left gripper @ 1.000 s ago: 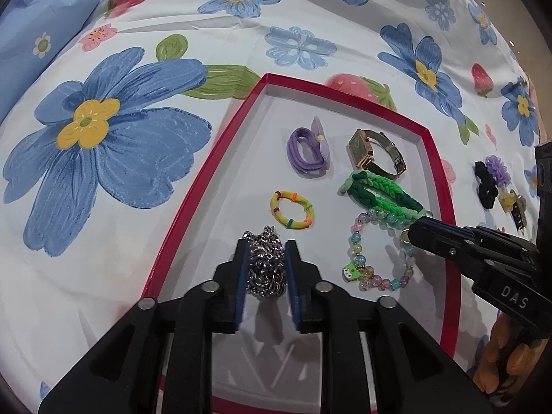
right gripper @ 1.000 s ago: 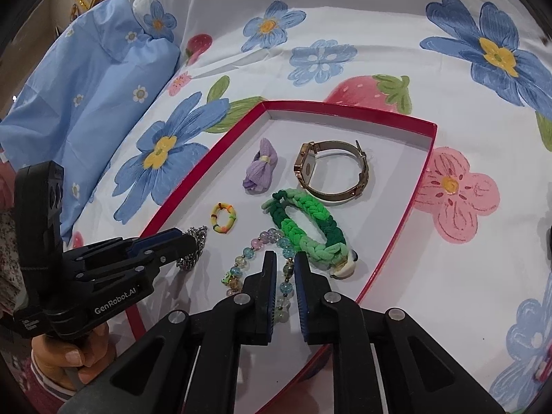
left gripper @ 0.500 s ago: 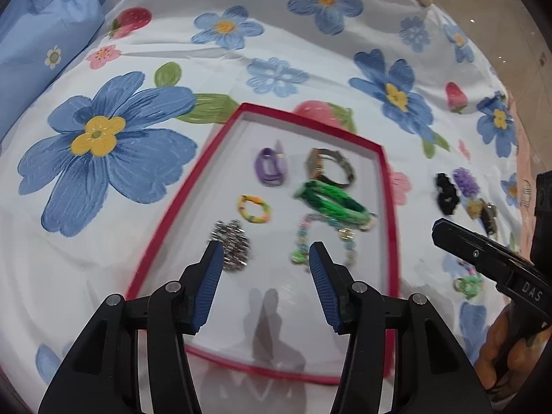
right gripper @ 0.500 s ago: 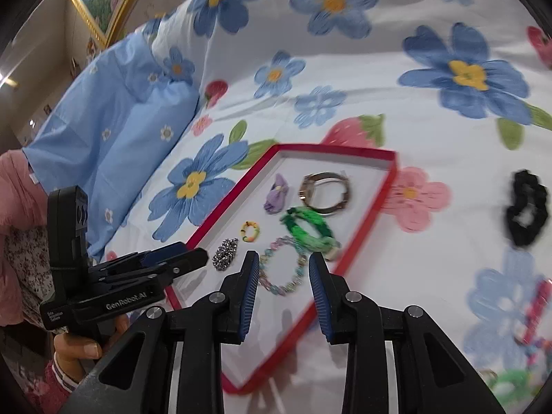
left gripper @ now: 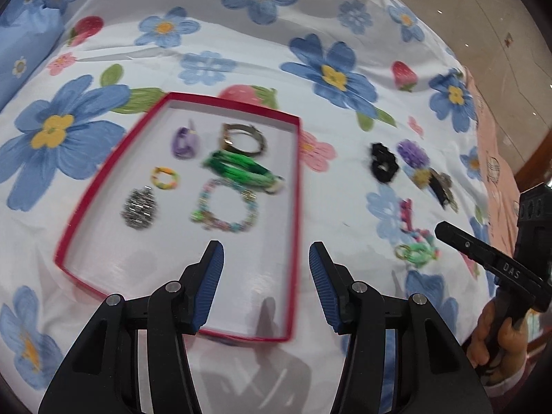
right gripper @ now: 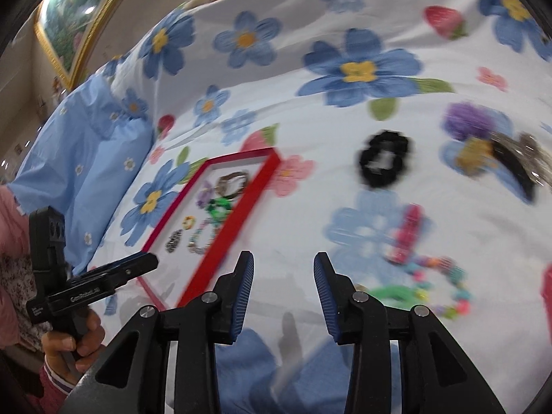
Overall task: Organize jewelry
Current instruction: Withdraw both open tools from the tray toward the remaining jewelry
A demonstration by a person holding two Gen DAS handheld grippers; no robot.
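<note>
L tool (left gripper: 266, 277) empty over tray (left gripper: 295, 227)

Bright, even indoor light, faint shadows at six o'clock, motion blur smearing the bedspread (right gripper: 345, 138) toward three o'clock, heavy fisheye bending and dark corners.

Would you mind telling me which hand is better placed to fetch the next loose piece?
Right. Its tool, jaws opening with nothing between them, faces the beaded bracelet and black scrunchie on the bedspread; the left tool faces the red tray.
</note>
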